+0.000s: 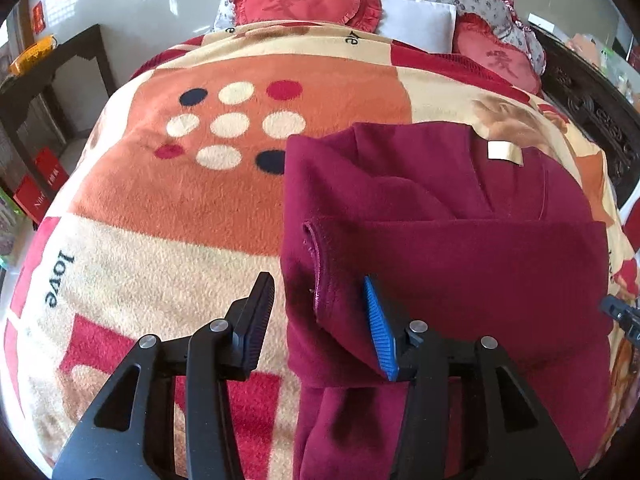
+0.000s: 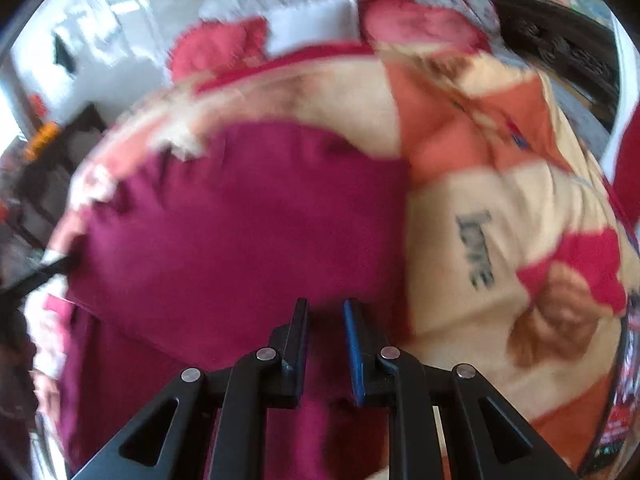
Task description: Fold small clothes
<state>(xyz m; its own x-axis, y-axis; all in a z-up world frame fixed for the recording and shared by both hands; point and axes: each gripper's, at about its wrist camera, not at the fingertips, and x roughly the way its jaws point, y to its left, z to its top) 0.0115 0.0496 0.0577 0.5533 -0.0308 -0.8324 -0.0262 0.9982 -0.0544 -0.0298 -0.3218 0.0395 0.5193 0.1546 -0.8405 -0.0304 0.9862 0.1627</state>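
A dark red fleece garment [image 1: 460, 248] lies partly folded on the patterned blanket [image 1: 168, 200], a white label [image 1: 504, 152] showing near its far edge. My left gripper [image 1: 320, 304] is open, its jaws straddling the garment's left folded edge by a hemmed opening. Whether the cloth touches the fingers I cannot tell. In the right wrist view, which is motion-blurred, the garment [image 2: 240, 220] fills the left half. My right gripper [image 2: 326, 308] hovers over its near right edge with the jaws a small gap apart and nothing clearly held. Its tip also shows at the right of the left wrist view [image 1: 624, 316].
Red heart cushions [image 1: 304, 0] and a white pillow [image 1: 416, 20] lie at the head of the bed. A dark carved bed frame [image 1: 592, 108] runs along the right. A dark side table [image 1: 52, 76] stands left of the bed.
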